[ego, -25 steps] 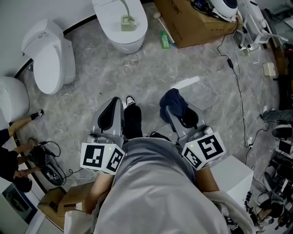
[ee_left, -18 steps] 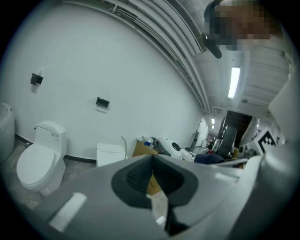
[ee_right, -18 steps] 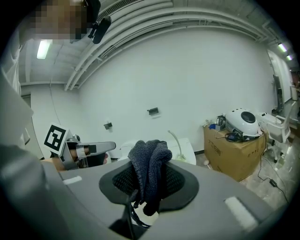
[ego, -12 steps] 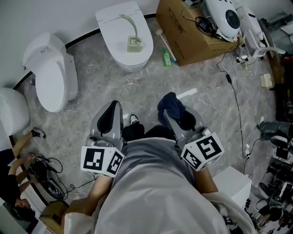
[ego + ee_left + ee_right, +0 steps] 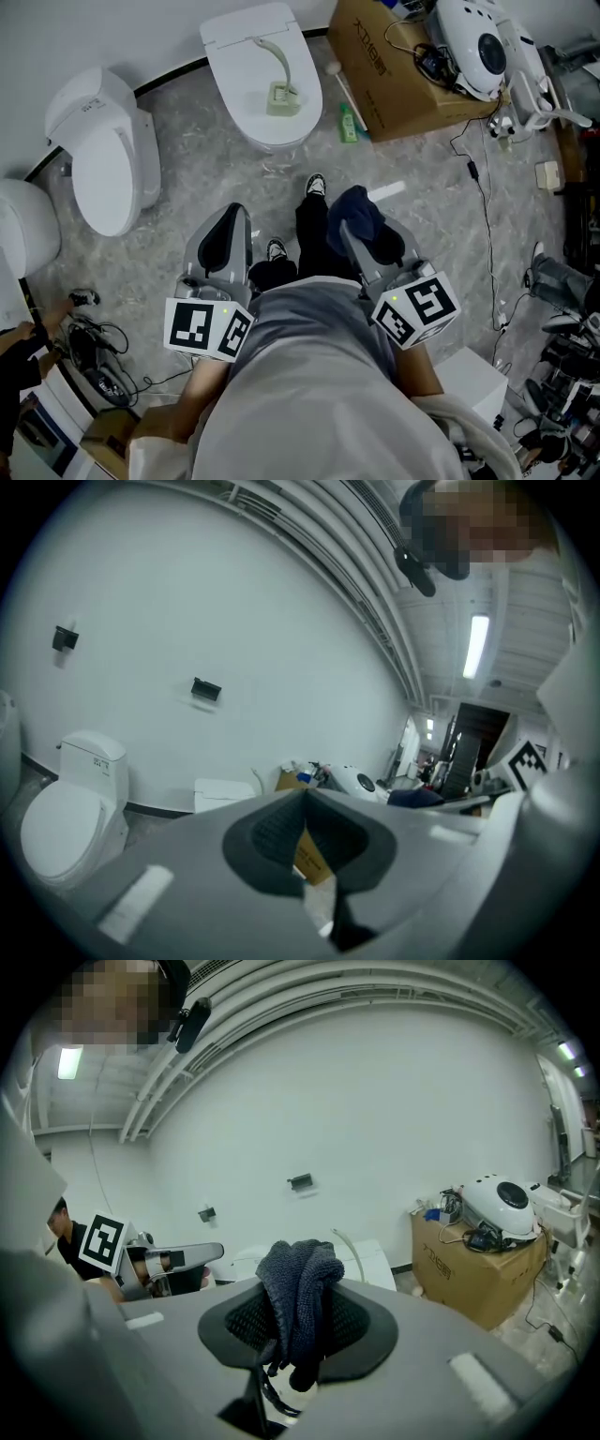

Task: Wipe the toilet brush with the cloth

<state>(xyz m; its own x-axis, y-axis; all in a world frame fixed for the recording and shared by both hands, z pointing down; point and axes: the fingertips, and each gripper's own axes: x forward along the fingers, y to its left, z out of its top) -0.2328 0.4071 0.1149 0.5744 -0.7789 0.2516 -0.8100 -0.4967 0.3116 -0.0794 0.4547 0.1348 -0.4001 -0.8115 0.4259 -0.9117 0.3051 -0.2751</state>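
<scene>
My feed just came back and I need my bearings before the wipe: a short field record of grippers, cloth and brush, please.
left gripper: jaws together, nothing between them
right gripper: shut on the cloth, which is dark blue and bunched
toilet brush: lying on the closed toilet lid, ahead of both grippers, neither touching it
beside toilet: green bottle, cardboard box
wiping: not yet begun

I am clamping the dark cloth between the jaws of my right gripper, with the left gripper hanging leftward and a cardboard box sitting rightward.
</scene>
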